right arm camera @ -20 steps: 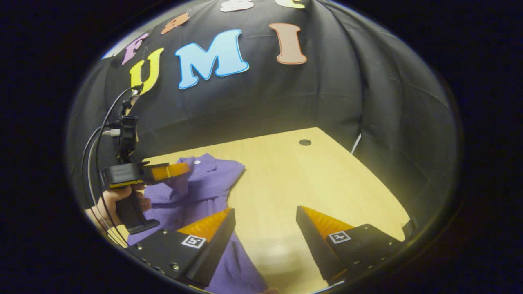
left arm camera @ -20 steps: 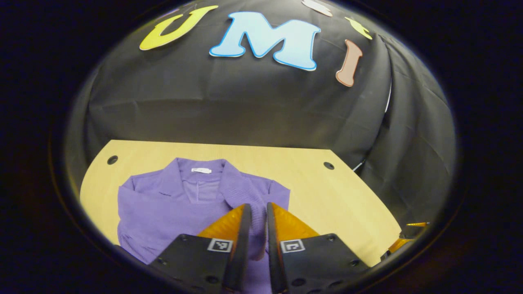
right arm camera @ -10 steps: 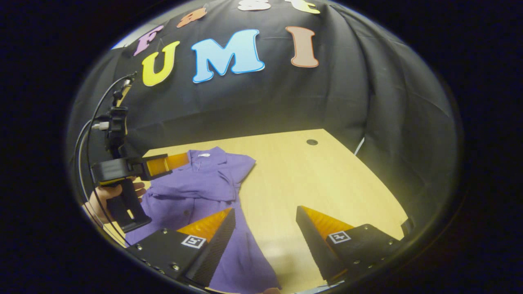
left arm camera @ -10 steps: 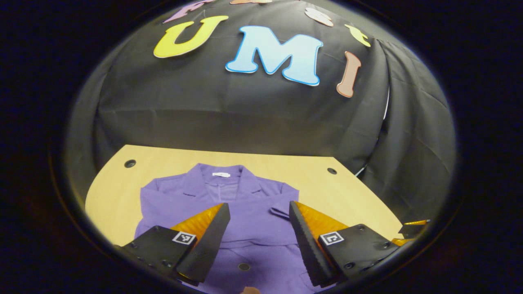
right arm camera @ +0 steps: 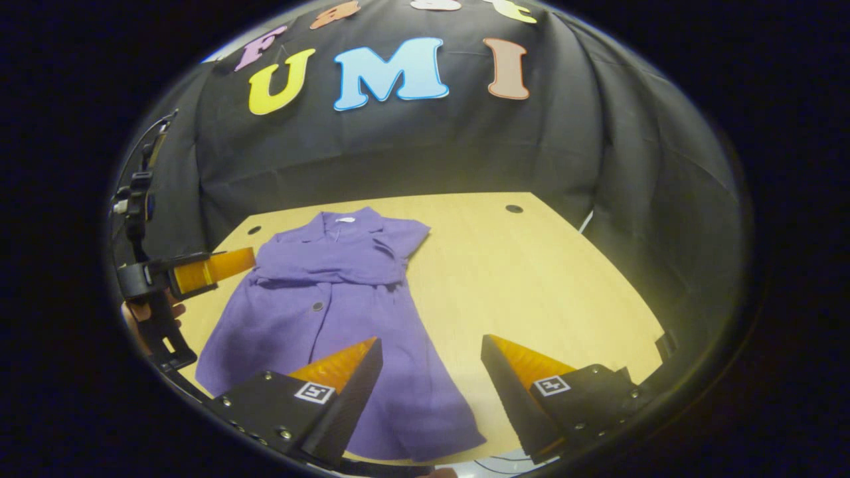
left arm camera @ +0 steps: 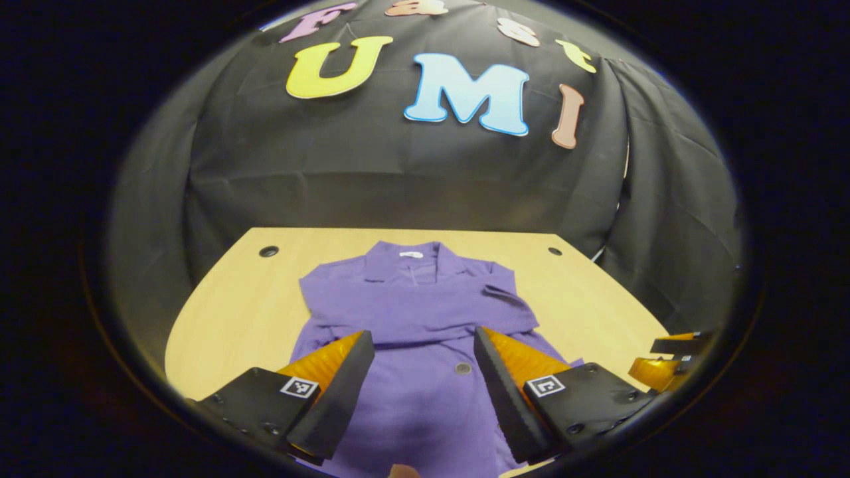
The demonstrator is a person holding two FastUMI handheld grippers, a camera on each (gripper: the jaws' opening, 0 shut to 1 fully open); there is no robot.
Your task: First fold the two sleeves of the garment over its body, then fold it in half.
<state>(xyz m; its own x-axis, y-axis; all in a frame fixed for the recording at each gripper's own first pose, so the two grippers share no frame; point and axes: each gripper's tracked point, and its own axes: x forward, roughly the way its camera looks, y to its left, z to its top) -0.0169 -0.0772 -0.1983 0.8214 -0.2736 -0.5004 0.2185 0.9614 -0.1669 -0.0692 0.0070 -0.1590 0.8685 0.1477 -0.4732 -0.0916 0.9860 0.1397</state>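
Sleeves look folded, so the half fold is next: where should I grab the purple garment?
Take the garment by its two bottom hem corners, coming in from the near edge. The hem lies flat and free there, nearest both open tools, ready to lift towards the collar.

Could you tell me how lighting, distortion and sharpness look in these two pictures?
Left gripper view: fisheye bends the table edge; garment sharp, evenly lit. Right gripper view: table bright, the light falling off toward the rim; left claw dim at the margin.
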